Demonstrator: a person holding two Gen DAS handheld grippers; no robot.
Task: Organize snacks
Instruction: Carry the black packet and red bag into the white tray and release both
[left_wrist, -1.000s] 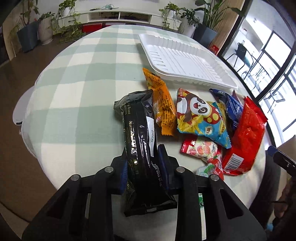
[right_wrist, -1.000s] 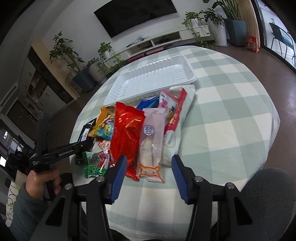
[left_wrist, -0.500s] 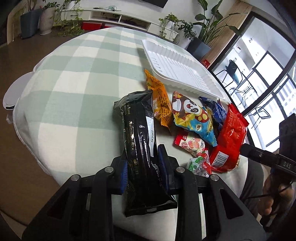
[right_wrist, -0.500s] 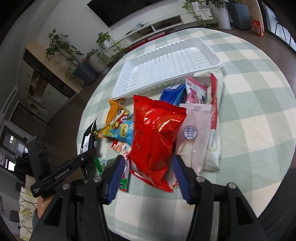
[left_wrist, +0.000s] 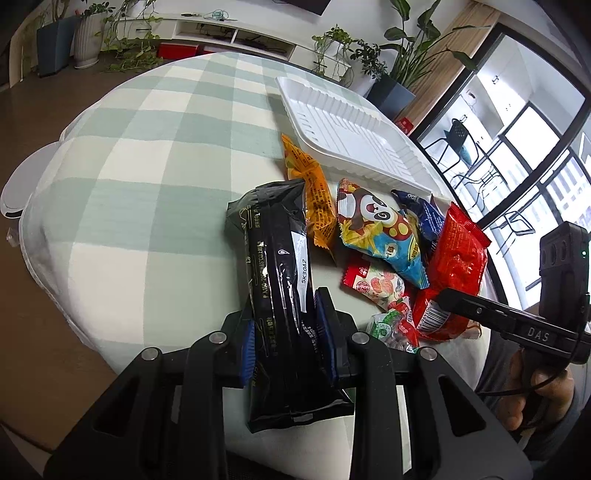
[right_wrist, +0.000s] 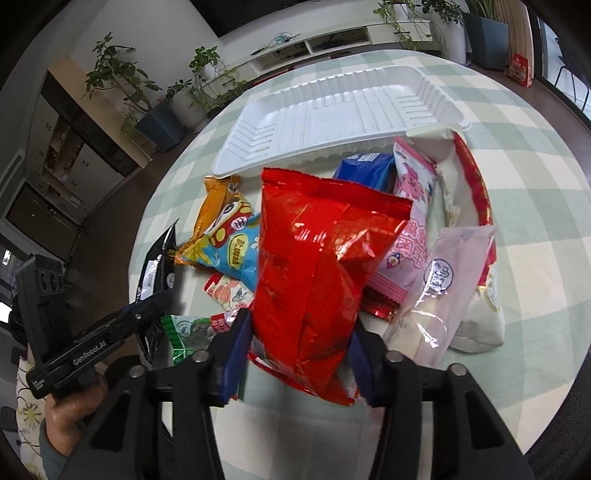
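Handling first, biggest to smallest: white tray (right_wrist: 332, 110), far ahead of both grippers, ribbed thin plastic, looks light and a bit flexible, empty now, likely the place for the snacks; better left alone on the checked tablecloth (left_wrist: 147, 166)

Closing now on the red bag (right_wrist: 314, 277): right gripper (right_wrist: 295, 354), jaws coming together around the lower end of the bag, pads seeming to press its sides already. Glossy foil, puffed with air, crinkled, so probably light, soft and slippery; contents maybe fragile, so no hard squeeze. Best hold near the bottom seam, where the foil is flatter. Lying on top of the pile, partly over the pink pack (right_wrist: 410, 221) just right of the jaws

Pinching the black packet (left_wrist: 280, 280): left gripper (left_wrist: 288, 332), jaws pressed narrow on its lower part. Long, shiny black film with a white label, stiffer than the red bag, standing out ahead between the fingers, far end near the orange packet (left_wrist: 317, 199). Film smooth, could slide if tilted much

Smaller, beside the jaws: panda bag (left_wrist: 380, 229) ahead and to the right of the left gripper, colourful, pillow shaped; clear long pack (right_wrist: 436, 291) right of the right gripper, soft, limp
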